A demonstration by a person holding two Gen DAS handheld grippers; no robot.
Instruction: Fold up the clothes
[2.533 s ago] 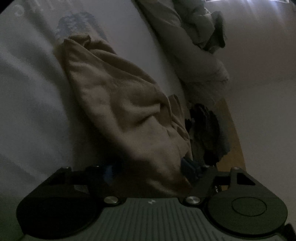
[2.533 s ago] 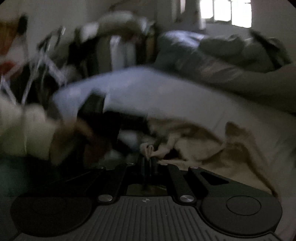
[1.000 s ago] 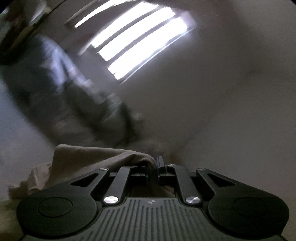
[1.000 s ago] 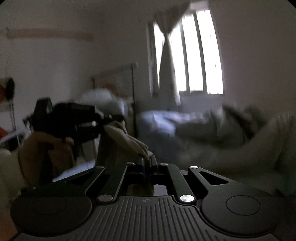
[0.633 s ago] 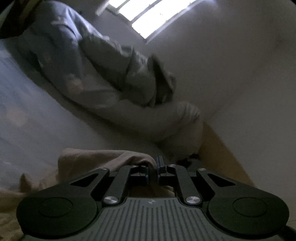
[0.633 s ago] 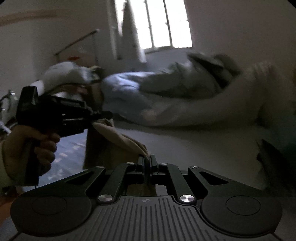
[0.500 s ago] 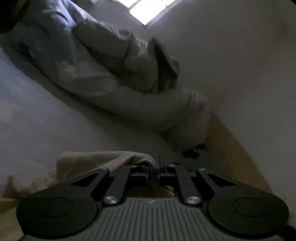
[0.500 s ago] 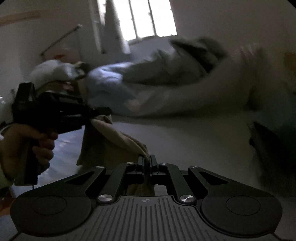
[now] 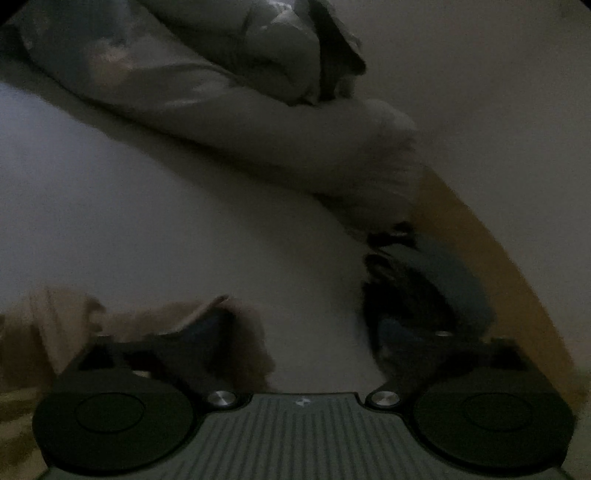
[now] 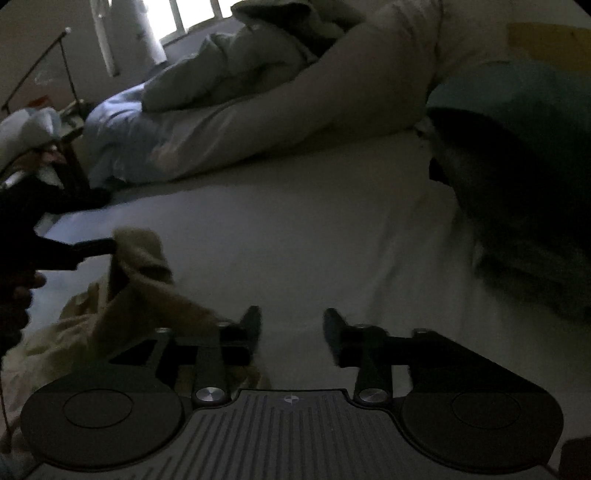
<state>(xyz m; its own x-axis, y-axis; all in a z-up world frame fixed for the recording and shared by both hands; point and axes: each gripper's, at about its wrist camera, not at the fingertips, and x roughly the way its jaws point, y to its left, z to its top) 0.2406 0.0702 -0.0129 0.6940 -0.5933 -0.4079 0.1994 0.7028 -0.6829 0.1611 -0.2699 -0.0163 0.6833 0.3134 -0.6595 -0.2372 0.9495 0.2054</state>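
Dim room, window [image 10: 184, 14] at far end. White bed sheet [image 10: 295, 229] bare ahead; bunched duvet [image 10: 229, 85] behind it. My left gripper [image 9: 306, 332] and right gripper [image 10: 291, 332] are opening, nothing between the jaws. Beige garment [image 10: 140, 280] lies crumpled on sheet, beside my left fingers.

A cloth [image 10: 144, 295] is lying on the bed [image 10: 295, 229], low and to the left in the right wrist view. A big blanket [image 10: 258, 110] is piling up behind it, across the back of the bed. More clothes [image 10: 517, 177] are sitting on the right side of the bed.
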